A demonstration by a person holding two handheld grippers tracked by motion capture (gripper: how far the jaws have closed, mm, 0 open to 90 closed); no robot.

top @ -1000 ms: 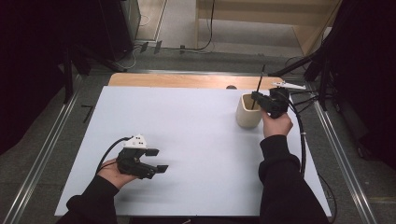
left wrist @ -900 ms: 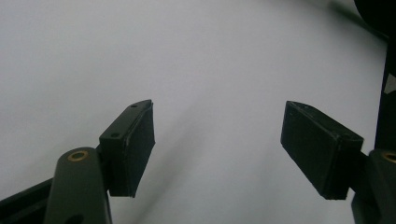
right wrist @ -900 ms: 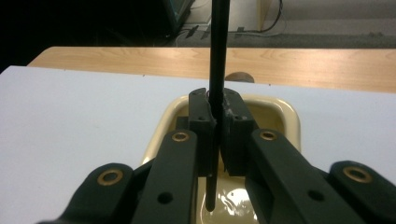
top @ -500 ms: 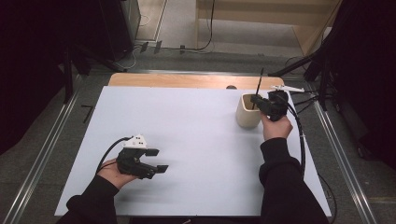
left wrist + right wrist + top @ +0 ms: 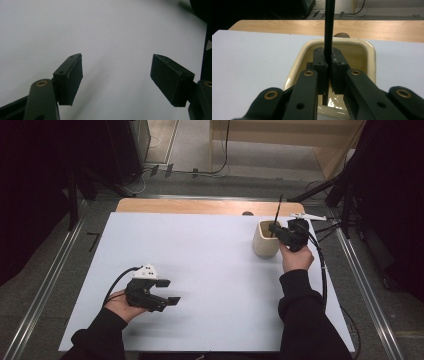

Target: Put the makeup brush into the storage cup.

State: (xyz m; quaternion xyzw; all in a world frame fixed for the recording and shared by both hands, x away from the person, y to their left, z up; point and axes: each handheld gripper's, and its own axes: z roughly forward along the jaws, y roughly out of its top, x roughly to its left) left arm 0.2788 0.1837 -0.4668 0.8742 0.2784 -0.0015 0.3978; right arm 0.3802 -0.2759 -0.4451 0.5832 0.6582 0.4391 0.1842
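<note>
Fig. legend. High view: we see the right gripper (image 5: 278,231) at approx. 2 o'clock on the white table (image 5: 210,270), poised over the open mouth of a cream cup (image 5: 265,240). Its jaws are closed tight on a thin black stick (image 5: 278,210), pinched just above the cup rim.

Right gripper view: the stick (image 5: 329,27) runs up at 12 o'clock from between the closed pads, and its lower end drops at 6 o'clock into the cup (image 5: 367,53). We cannot tell whether the tip touches the cup bottom.

Key relation: the stick's long axis is near upright, approx. in line with the cup's own axis, w/ the cup directly beneath the grip. We judge that the next move turns on this line-up: straight up or straight down keeps the stick clear of the rim, whereas a sideways pull would lever it against the wall and could tip the cup.

The left gripper (image 5: 162,294) rests at approx. 7 o'clock, well apart from the cup; in the left gripper view its pads (image 5: 72,77) stand wide apart over bare table w/ nothing between them. The right hand (image 5: 296,259) is thus far nearer.
</note>
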